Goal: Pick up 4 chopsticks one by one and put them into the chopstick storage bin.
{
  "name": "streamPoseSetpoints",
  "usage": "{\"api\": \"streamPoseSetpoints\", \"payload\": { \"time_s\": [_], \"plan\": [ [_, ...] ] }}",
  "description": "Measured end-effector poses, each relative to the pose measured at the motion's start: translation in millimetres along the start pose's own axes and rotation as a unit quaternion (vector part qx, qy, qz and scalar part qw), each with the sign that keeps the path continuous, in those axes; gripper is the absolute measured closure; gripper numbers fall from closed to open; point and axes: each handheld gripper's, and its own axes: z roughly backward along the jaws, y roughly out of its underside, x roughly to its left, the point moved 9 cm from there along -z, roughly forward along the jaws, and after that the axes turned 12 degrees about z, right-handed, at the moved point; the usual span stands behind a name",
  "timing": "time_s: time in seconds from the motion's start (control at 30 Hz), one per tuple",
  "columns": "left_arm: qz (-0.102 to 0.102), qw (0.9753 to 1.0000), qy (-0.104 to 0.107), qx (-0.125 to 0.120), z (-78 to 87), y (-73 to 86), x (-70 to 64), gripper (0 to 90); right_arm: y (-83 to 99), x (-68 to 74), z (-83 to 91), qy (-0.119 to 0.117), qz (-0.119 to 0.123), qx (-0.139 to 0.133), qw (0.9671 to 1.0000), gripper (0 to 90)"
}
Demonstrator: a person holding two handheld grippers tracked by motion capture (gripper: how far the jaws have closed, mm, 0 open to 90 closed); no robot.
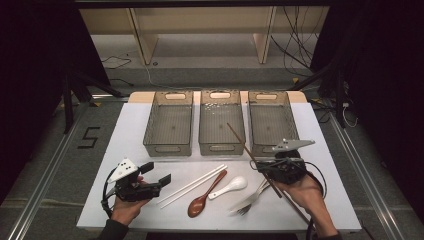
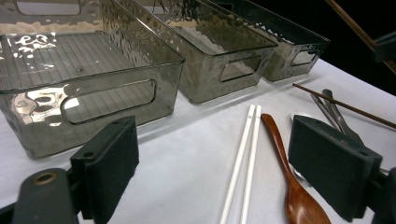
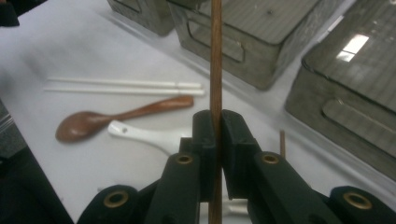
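My right gripper (image 1: 259,165) (image 3: 218,135) is shut on a brown chopstick (image 1: 240,140) (image 3: 215,56), holding it tilted with its tip raised toward the middle bin (image 1: 221,148). A second brown chopstick (image 2: 345,106) (image 3: 281,140) lies on the table across the metal forks (image 1: 252,197). At the table's front left, my left gripper (image 1: 156,173) (image 2: 219,158) stands open with nothing between its jaws. It points at a pair of white chopsticks (image 1: 192,186) (image 2: 245,154) and a wooden spoon (image 1: 202,200) (image 2: 289,186). A white ceramic spoon (image 1: 230,186) (image 3: 144,135) lies beside them.
Three clear grey bins stand in a row at the back of the white table (image 1: 125,150): the left bin (image 1: 168,146) (image 2: 93,70), the middle one and the right bin (image 1: 265,95). Dark floor surrounds the table, and a shelf stands beyond it.
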Motion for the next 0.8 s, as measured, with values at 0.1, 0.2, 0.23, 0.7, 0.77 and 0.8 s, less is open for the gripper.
{"api": "streamPoseSetpoints", "payload": {
  "time_s": [0.1, 0.2, 0.23, 0.7, 0.77, 0.8],
  "plan": [
    [-0.001, 1.0000, 0.000, 0.000, 0.0, 0.1, -0.4, 15.7, -15.3, 4.9, -15.4, -0.008, 0.002, -0.005, 0.9999, 85.3],
    [-0.002, 1.0000, -0.001, 0.000, -0.3, 0.6, -1.0, 15.7, -22.8, 8.0, -22.1, -0.013, 0.004, -0.007, 0.9999, 85.3],
    [-0.001, 1.0000, 0.000, 0.000, -0.6, 0.6, -0.9, 15.7, -31.7, 10.6, -28.0, -0.016, 0.002, -0.014, 0.9998, 85.3],
    [-0.002, 1.0000, 0.000, -0.003, 0.5, -0.6, -0.7, 15.7, -84.2, 17.9, -64.8, -0.031, 0.007, -0.032, 0.9990, 85.3],
    [-0.004, 1.0000, 0.000, -0.004, 0.4, -1.0, -0.9, 15.7, -88.4, 16.7, -70.4, -0.032, 0.001, -0.033, 0.9989, 85.3],
    [-0.003, 1.0000, 0.000, -0.003, 0.2, -0.9, -1.0, 15.7, -90.5, 16.1, -73.1, -0.033, 0.000, -0.033, 0.9989, 85.3]
  ]
}}
